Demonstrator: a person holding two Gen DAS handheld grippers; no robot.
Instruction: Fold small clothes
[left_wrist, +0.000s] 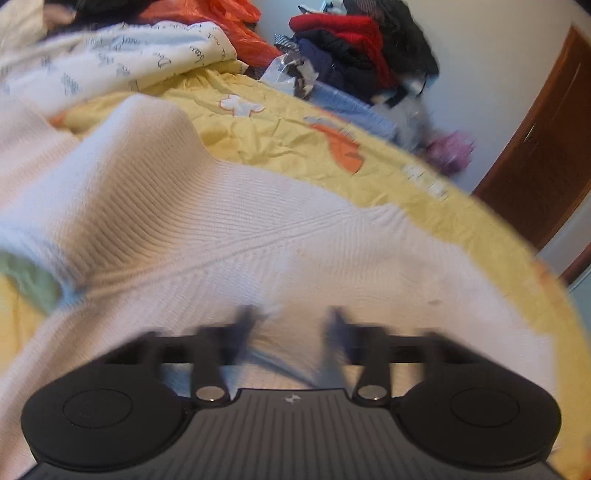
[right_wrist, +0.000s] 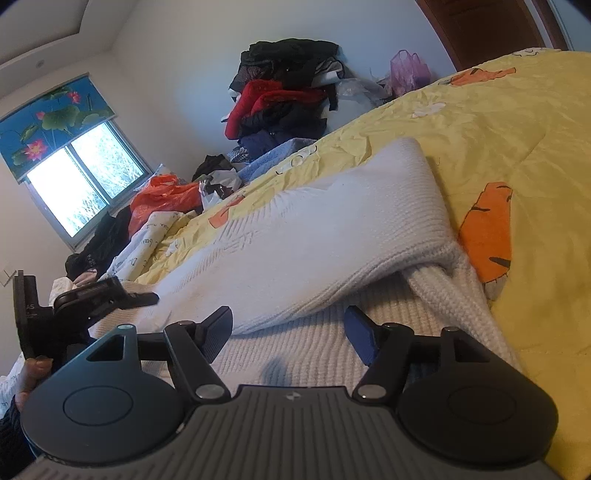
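Note:
A white knit sweater (left_wrist: 258, 240) lies spread on the yellow bed cover (left_wrist: 280, 129). In the right wrist view a part of the sweater (right_wrist: 314, 229) is folded over its ribbed body. My right gripper (right_wrist: 290, 332) hovers open just above that body, nothing between its fingers. My left gripper (left_wrist: 291, 325) is low over the sweater and blurred. Knit fabric shows between its fingers (left_wrist: 247, 325), but I cannot tell whether the pads press on it. From the right wrist view, the left gripper (right_wrist: 146, 296) is at the sweater's left edge, held by a hand (right_wrist: 31, 373).
A heap of dark and red clothes (right_wrist: 284, 99) stands against the wall beyond the bed. An orange plastic bag (right_wrist: 166, 195) and a white printed quilt (left_wrist: 122, 55) lie at the bed's far side. A brown door (left_wrist: 546, 147) and a window (right_wrist: 85, 177) frame the room.

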